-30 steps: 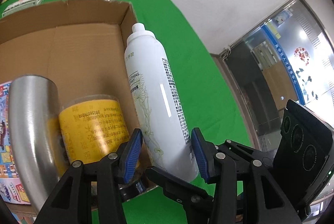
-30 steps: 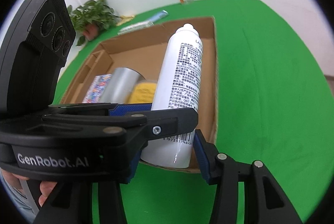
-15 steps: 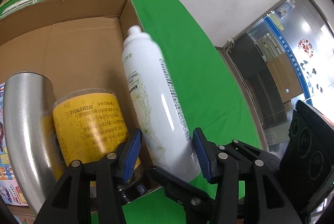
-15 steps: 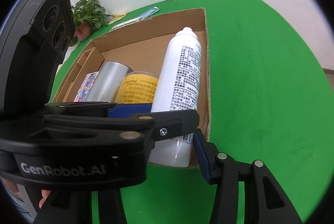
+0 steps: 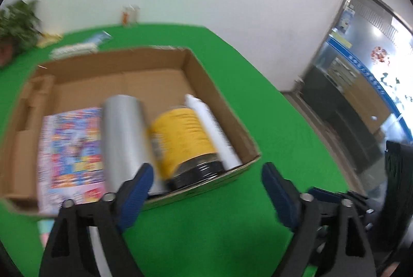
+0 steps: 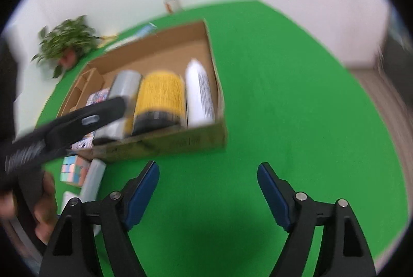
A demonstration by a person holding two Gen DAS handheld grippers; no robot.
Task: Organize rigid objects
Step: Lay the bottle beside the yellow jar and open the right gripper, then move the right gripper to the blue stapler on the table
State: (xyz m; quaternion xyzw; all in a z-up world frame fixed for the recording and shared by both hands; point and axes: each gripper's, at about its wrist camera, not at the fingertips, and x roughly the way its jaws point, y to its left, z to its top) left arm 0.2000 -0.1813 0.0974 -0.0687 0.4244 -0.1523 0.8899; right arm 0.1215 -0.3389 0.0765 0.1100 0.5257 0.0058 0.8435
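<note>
Both claws gape empty, left gripper point(image 5: 204, 189) and right gripper point(image 6: 207, 189); white bottle point(image 6: 200, 94) lies boxed at twelve o'clock, so swing toward seven o'clock's cube point(image 6: 72, 171)

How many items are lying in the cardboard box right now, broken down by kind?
In the cardboard box:
White spray bottle: 1
Yellow-labelled jar: 1
Silver metal cylinder: 1
Colourful flat printed pack: 1
Total: 4
</note>
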